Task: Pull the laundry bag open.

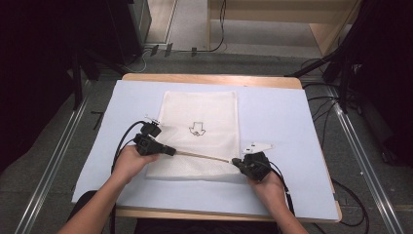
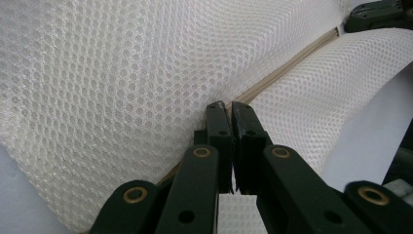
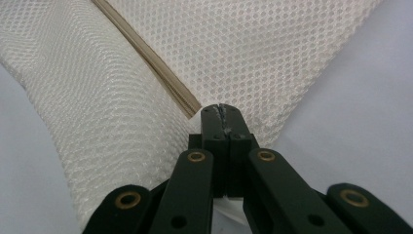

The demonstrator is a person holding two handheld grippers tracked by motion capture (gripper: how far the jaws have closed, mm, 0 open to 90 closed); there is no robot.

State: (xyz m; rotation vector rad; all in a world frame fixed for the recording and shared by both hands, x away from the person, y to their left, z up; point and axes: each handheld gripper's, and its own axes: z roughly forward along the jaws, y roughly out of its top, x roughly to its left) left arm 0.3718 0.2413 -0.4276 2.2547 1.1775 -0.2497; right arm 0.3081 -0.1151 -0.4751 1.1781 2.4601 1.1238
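- White mesh bag (image 1: 199, 131) lies flat on the pale blue table cover (image 1: 282, 117), stretching away from both tongs toward the far side of the table.
- Its near edge, trimmed with a tan zipper strip (image 1: 202, 156), is lifted and runs taut in a straight line from the left gripper (image 1: 170, 151) to the right gripper (image 1: 236, 161).
- In the left gripper view, the left gripper (image 2: 229, 105) has its jaws clenched on the mesh right at the strip (image 2: 272, 78), with netting spreading on both sides of the tips.
- In the right gripper view, the right gripper (image 3: 221, 108) has its jaws pressed tight together, pinching the bag's corner just beside the end of the strip (image 3: 151, 61); netting fans out ahead of and to the left of the tips, bare cover to the right.
- A small arrow-like print (image 1: 197, 129) sits on the bag, beyond the line between the two tongs.
- The left hand (image 1: 130, 163) wraps the gripper's body from the near side, forearm coming up from the bottom edge, jaws pointing toward the other gripper.
- The right hand (image 1: 268, 183) grips its tool from the near side, jaws pointing left toward the strip.
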